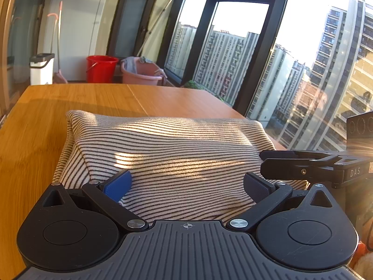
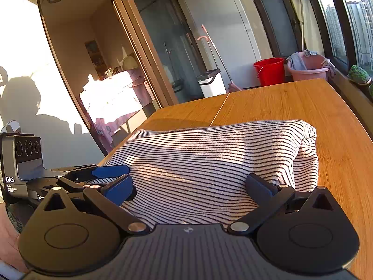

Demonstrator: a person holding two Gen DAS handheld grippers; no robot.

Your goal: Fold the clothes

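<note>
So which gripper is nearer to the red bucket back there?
Hard to call. Both left gripper and right gripper sit open at the striped garment's near edge, with the red bucket far beyond the table.

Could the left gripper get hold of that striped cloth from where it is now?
Probably yes. The left gripper is open, its fingers spread either side of the folded striped garment on the wooden table. Nothing lies between them; the right gripper sits off to the side.

The garment [image 1: 163,154] lies on the table [image 1: 35,121] before both grippers, the right gripper [image 1: 275,163] just right of the left gripper [image 1: 186,184], with buckets [image 1: 101,68] behind the table.
</note>
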